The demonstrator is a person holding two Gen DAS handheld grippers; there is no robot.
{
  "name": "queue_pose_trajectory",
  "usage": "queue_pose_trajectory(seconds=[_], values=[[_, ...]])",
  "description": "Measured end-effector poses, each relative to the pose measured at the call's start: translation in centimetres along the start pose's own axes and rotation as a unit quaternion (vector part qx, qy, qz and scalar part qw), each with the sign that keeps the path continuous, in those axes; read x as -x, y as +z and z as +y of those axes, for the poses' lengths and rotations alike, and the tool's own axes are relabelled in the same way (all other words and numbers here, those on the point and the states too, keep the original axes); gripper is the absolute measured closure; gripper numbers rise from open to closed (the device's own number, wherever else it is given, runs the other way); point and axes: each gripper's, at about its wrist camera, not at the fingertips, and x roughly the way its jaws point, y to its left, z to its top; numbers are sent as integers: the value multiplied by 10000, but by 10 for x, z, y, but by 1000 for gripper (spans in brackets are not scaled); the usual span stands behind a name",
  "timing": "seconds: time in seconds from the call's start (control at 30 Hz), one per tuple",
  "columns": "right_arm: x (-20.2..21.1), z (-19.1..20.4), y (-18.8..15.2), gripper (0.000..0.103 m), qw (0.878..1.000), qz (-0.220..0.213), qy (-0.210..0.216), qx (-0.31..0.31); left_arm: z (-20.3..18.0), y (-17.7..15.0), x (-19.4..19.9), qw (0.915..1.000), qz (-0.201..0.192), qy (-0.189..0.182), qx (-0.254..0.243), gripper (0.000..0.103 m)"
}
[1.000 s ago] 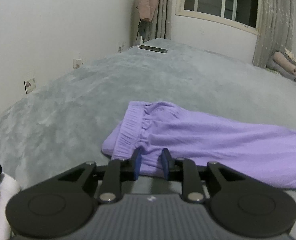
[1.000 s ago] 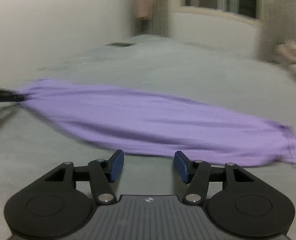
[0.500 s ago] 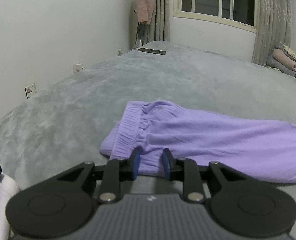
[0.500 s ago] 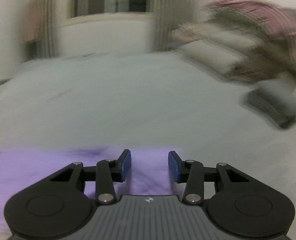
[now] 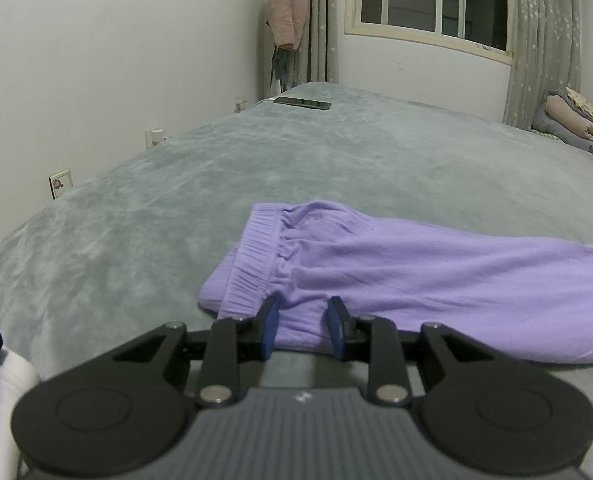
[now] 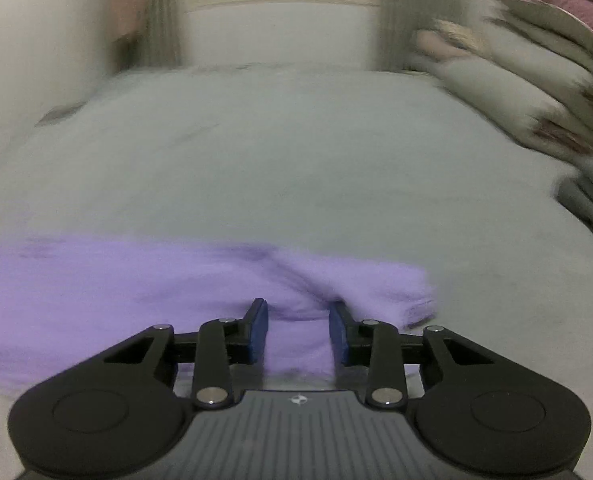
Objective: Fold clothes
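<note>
Left tongs (image 5: 301,326) clamped on purple trousers (image 5: 416,272) just beside the waistband, pinning that end | right tongs (image 6: 298,330) closing around the cuff end | trousers lie flat on the grey bed (image 5: 256,168) | I judge: ready to fold lengthwise.
</note>
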Motion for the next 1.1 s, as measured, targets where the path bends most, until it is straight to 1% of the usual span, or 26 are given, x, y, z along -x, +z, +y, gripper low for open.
queue_pose_trajectory(seconds=[0.03, 0.1, 0.13, 0.17, 0.23, 0.27, 0.33, 0.37, 0.4, 0.43, 0.5, 0.53, 0.57, 0.6, 0.67, 0.73, 0.87, 0.93, 1.1], values=[[-4, -7, 6, 71, 9990, -85, -411, -161, 0, 0, 0, 10000, 0, 6, -6, 78], [-10, -12, 11, 70, 9908, -94, -1338, -152, -1, 0, 1, 10000, 1, 13, -17, 78], [-10, -10, 10, 70, 9869, -83, -1605, -115, -1, 0, 1, 10000, 0, 11, -16, 78], [-3, -6, 6, 70, 9877, -129, -1548, -158, -1, 0, 1, 10000, -3, 9, -13, 78], [18, 0, -4, 70, 9918, -320, -1160, -418, 0, 0, 1, 10000, -5, -7, 6, 77], [27, 5, -10, 70, 9943, -338, -892, -476, 0, -1, 1, 10000, -5, -11, 13, 77], [44, 19, -22, 69, 9986, -214, -203, -441, 1, -1, 1, 10000, 0, -30, 20, 77], [53, 26, -28, 68, 9989, -152, 142, -422, 1, -1, 1, 10000, 2, -37, 23, 76], [62, 36, -35, 68, 9981, -93, 544, -269, 1, -1, 1, 10000, 2, -43, 22, 76], [73, 51, -43, 68, 9949, -37, 1003, 24, 1, 0, 1, 10000, 3, -49, 20, 75], [90, 77, -58, 67, 9833, 49, 1750, 501, 1, 0, 1, 10000, 3, -61, 16, 74], [95, 88, -66, 64, 9764, 110, 2065, 627, 1, 0, 1, 10000, 2, -65, 6, 74], [97, 98, -73, 59, 9714, 153, 2266, 697, 1, 0, 1, 10000, 1, -68, 0, 73], [97, 106, -78, 53, 9684, 163, 2372, 749, 0, 0, 1, 10000, -1, -70, -5, 73], [91, 117, -82, 35, 9667, 145, 2430, 793, 0, 0, 1, 10000, -1, -69, -20, 72], [85, 125, -79, 30, 9658, 161, 2490, 700, -1, -1, 1, 10000, -1, -59, -44, 71], [72, 136, -75, 26, 9661, 265, 2544, 343, -2, -1, 0, 10000, -6, -50, -80, 70], [74, 146, -75, 26, 9643, 237, 2606, 404, -2, -1, 0, 9999, -8, -49, -91, 70], [74, 170, -74, 26, 9488, 217, 3123, 427, -3, -1, 0, 9999, -22, -44, -133, 69]])
